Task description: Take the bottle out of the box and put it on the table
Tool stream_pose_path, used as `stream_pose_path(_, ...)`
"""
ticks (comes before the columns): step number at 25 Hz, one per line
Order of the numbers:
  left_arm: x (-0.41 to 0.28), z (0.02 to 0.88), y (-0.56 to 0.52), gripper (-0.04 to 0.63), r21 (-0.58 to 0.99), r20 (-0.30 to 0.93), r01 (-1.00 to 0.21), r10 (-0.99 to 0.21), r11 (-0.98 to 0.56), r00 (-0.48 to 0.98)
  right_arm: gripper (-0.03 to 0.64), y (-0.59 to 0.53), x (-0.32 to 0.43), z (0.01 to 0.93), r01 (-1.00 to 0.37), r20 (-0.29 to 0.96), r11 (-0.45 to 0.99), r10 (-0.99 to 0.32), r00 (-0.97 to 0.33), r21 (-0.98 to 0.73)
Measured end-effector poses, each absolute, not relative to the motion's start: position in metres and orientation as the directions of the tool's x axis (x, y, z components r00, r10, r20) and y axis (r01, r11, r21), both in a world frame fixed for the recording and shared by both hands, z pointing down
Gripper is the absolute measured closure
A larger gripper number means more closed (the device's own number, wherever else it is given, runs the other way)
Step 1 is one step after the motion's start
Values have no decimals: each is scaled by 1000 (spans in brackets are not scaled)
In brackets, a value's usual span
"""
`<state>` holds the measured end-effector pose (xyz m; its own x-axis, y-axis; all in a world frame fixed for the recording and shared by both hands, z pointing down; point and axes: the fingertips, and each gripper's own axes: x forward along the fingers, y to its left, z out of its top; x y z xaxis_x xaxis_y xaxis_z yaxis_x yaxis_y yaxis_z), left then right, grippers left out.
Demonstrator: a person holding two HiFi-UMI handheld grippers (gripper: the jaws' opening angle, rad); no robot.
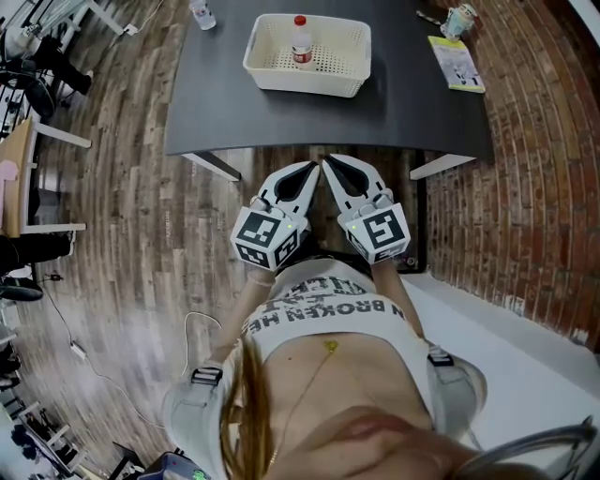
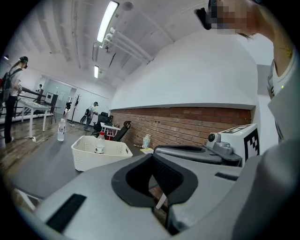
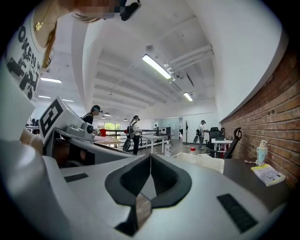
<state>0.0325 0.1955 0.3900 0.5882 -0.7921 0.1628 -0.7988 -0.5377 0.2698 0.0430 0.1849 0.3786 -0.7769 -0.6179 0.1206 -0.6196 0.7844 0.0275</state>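
A small clear bottle (image 1: pixel 301 42) with a red cap stands upright inside the white perforated box (image 1: pixel 349 58) on the dark table (image 1: pixel 225 103). It also shows in the left gripper view as the bottle (image 2: pixel 100 143) in the box (image 2: pixel 89 157), and in the right gripper view as the bottle (image 3: pixel 191 152) behind the box wall (image 3: pixel 208 162). My left gripper (image 1: pixel 313 168) and right gripper (image 1: pixel 327 161) hang side by side near my body, short of the table's front edge. Both point toward the box. Each one, left (image 2: pixel 152 157) and right (image 3: pixel 150 155), is shut and holds nothing.
A second clear bottle (image 1: pixel 201 14) stands at the table's far left corner. At the far right lie a yellow-green booklet (image 1: pixel 457 63) and a cup (image 1: pixel 459 19). A brick wall (image 1: pixel 534 187) runs along the right. People and desks are far off.
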Motion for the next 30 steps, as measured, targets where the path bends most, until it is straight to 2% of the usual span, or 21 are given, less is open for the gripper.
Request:
stream_pose_path(17, -7, 402, 165, 592, 295, 176, -769, -759, -567, 627, 607, 154, 4, 389, -659, 139, 751, -656, -742, 25)
stream_pose_path(30, -20, 407, 152, 593, 305, 183, -789, -780, -534, 599, 607, 142, 3, 394, -654, 150, 756, -650, -745, 31)
